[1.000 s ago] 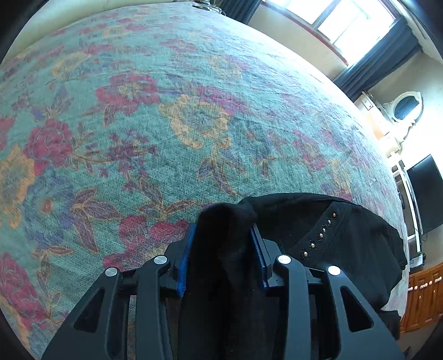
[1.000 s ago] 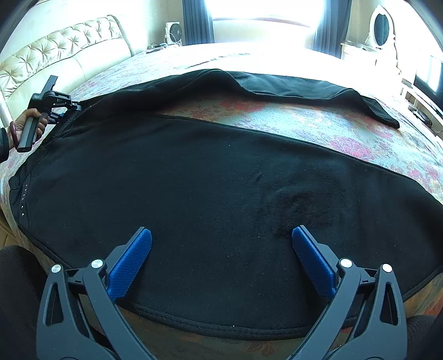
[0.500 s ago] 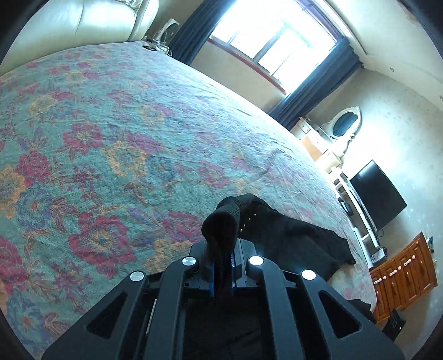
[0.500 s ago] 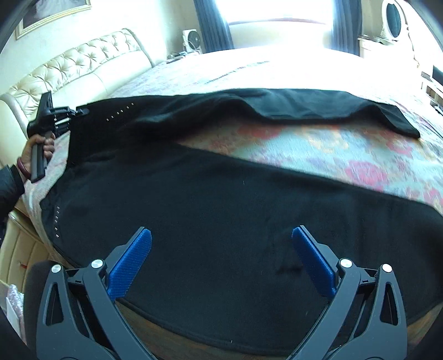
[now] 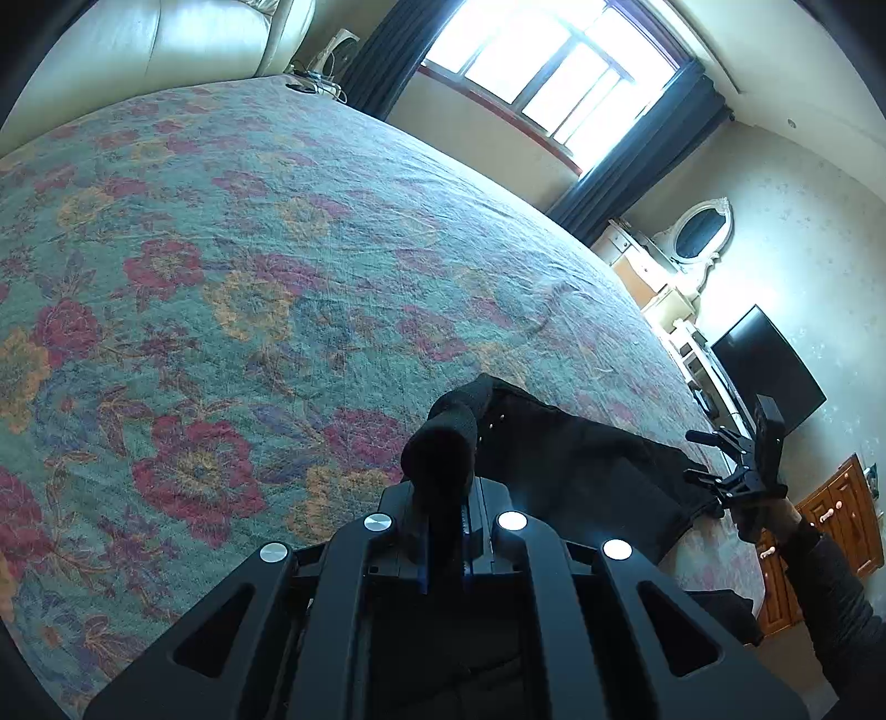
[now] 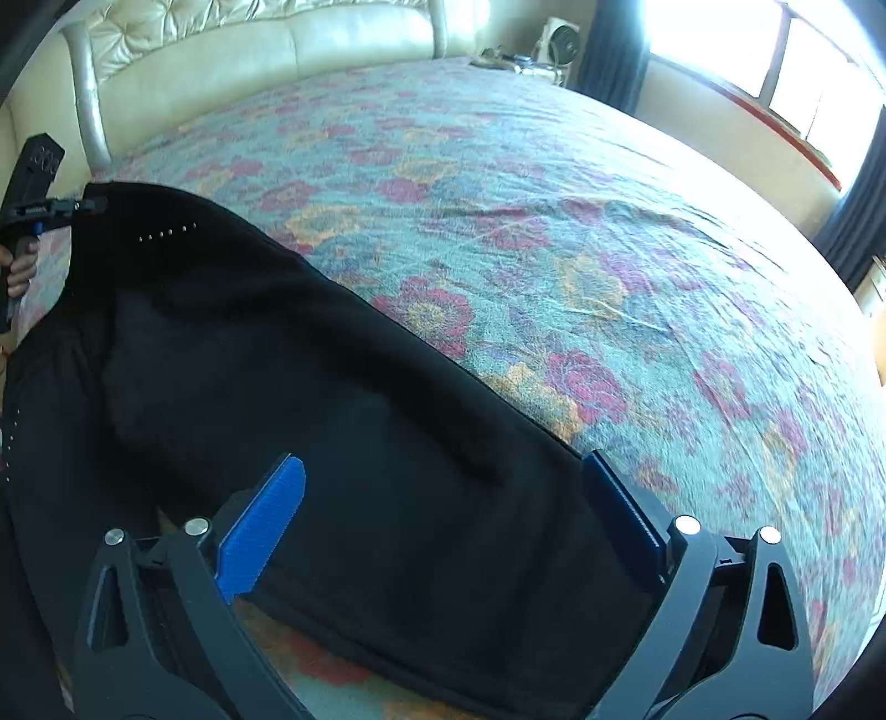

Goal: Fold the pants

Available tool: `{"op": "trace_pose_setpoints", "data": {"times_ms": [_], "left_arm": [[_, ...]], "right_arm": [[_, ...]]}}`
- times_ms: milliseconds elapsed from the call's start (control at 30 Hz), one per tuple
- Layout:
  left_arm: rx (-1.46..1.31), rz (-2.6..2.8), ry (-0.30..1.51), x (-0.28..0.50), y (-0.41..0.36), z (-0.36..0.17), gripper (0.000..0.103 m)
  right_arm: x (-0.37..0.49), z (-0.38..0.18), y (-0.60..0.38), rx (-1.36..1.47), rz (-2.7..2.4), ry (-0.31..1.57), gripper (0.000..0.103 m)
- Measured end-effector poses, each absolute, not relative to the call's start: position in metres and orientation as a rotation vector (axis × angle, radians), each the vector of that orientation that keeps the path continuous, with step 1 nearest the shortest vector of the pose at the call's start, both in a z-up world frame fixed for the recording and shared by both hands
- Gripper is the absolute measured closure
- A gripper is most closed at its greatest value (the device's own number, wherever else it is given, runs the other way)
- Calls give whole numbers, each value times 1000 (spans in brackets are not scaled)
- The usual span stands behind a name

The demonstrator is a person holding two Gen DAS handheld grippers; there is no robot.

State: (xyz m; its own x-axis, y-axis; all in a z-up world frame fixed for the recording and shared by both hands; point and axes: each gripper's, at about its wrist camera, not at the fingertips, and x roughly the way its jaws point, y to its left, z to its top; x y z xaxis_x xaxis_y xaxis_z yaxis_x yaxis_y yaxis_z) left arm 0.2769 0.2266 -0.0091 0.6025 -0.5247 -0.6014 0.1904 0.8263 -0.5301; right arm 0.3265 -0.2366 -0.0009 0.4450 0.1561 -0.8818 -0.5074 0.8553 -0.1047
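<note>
From the left wrist camera, the left hand-held gripper is squeezed tight on a bunched fold of the black pants. The fold sticks up between the blue pads like a little roll. The rest of the pants lies flat just behind it, near the right edge of the bed. A short row of tiny shiny dots shows on the cloth. The bed has a green cover with red and orange flowers, and most of it is bare. A cream padded headboard stands at the far end. A big bright window has dark curtains at its sides. By the wall there is a white oval mirror, a dark TV screen and a brown wooden cupboard. The right hand-held gripper shows at the far right, held by a hand in a dark sleeve.

From the right wrist camera, the right hand-held gripper has its jaws wide but closing. The pants lie under and between the blue pads, and the pads do not press on them. The pants stretch flat across the bed from the near edge toward the far left. There the left hand-held gripper holds one corner, with a hand below it. The cream headboard and the window are behind.
</note>
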Motion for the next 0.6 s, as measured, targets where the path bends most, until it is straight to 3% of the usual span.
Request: {"op": "trace_pose_setpoints", "data": {"times_ms": [67,167,267,300,333,367,400,467,600], "left_arm": [[-444,-428,828,279,227,-10,96],[-447,-425,829,280,228,-13,96],[-442,-424,834,281,229,-13,96],[-438,-424,835,281,229,-13,96],[-435,-420,835,281,229,-12,96],[-439,-415,835,281,230,-13,96],[-445,-413,834,282,231,-13,96],[-455,-398,832,282,234,-14,96],[-516,-390,809,275,242,-10,96]], "right_arm": [[347,-22,-232,-447,446,1109,35],[366,-46,-235,-479,460,1183,35],[380,-57,-242,-495,459,1188,23],[385,-64,-245,-502,449,1223,27],[387,-68,-250,-451,459,1257,31],[388,-68,-253,-401,469,1264,46],[386,-64,-253,-396,474,1251,69],[377,-56,-249,-430,461,1227,90],[339,-20,-239,-521,405,1058,93]]}}
